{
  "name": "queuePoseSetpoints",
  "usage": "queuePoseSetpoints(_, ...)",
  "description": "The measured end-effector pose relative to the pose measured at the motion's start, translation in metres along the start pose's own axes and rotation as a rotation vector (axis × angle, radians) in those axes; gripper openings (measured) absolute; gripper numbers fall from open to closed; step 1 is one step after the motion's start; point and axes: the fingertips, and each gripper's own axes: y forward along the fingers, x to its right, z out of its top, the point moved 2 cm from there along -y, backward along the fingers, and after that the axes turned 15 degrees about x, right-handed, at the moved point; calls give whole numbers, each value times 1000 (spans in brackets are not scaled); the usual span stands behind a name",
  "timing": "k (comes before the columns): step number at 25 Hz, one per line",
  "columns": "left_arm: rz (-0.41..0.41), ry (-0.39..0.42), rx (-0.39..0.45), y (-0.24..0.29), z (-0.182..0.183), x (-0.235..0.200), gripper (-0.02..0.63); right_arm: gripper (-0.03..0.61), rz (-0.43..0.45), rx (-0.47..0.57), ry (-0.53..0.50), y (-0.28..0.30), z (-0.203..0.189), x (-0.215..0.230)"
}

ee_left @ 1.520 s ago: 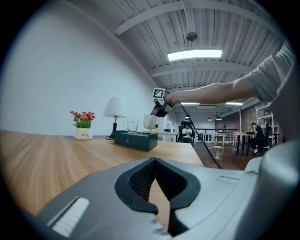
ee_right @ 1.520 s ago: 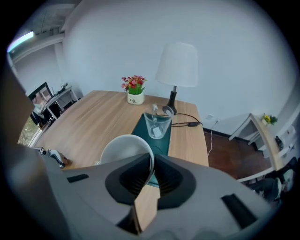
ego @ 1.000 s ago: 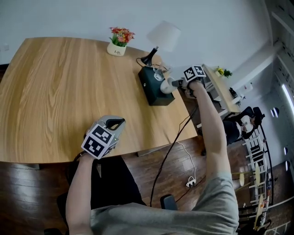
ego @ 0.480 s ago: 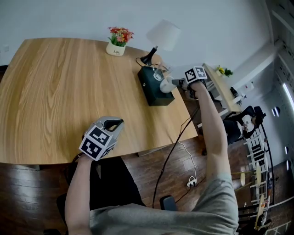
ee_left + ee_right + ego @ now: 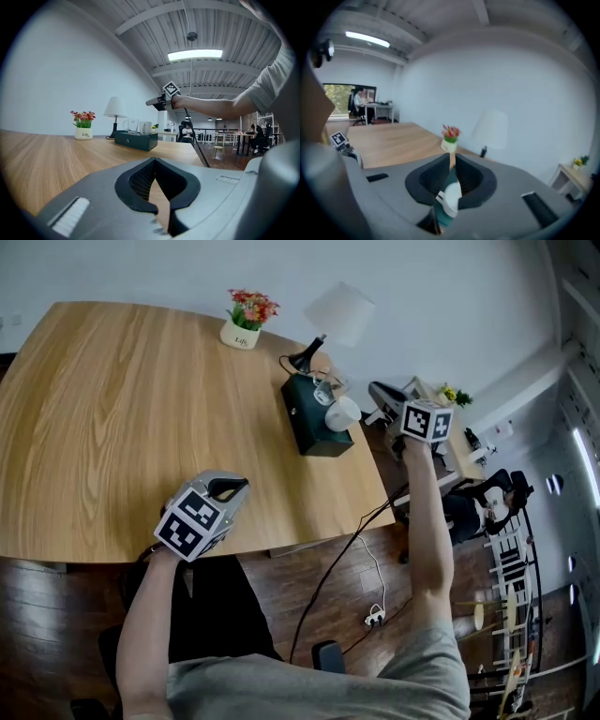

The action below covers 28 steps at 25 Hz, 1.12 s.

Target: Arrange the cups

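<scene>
Hovering right of the green box, right claw just closed, empty; reopen wide before gripping the white cup.

The table is pale wood, its grain plain along the length, smooth with a low sheen. The floor is darker wood and glossier. The box looks matt dark green (plastic or leatherette, I cannot tell). The white cup is glossy like ceramic, the clear cup glass. The left gripper has a matt grey plastic shell; its pads are black and finely ribbed.
</scene>
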Motion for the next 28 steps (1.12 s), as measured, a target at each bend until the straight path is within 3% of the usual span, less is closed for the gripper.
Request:
queuePoseSetpoints(2,0,1,3,0,5,-1,9,34,74,255,-5,-20,33,-58)
queuePoseSetpoints(4,5,6,2,0,6,-3,9,34,153,402,-6,-39,35,-124)
queuePoseSetpoints(8,8,8,-3,2,3,-2,9,35,191,508,-39,-86,-14,-237)
queuePoseSetpoints(11,-1,7,3,0,6,-1,9,35,217,560,-43,-104,-44,-289)
queuePoseSetpoints(14,1,13,1,0,2,0,9,35,189,558,-60,-105,-71,-304)
queuePoseSetpoints(19,-10,14,-1,-2,0,2,11,35,77,566,28,-98,-95,-294)
queuePoseSetpoints(24,-9,4,23,1,1,1,10,35,96,565,-6,-83,-78,-285)
queuePoseSetpoints(28,-14,5,-3,-7,-6,-1,11,35,88,579,-22,-74,-90,-303)
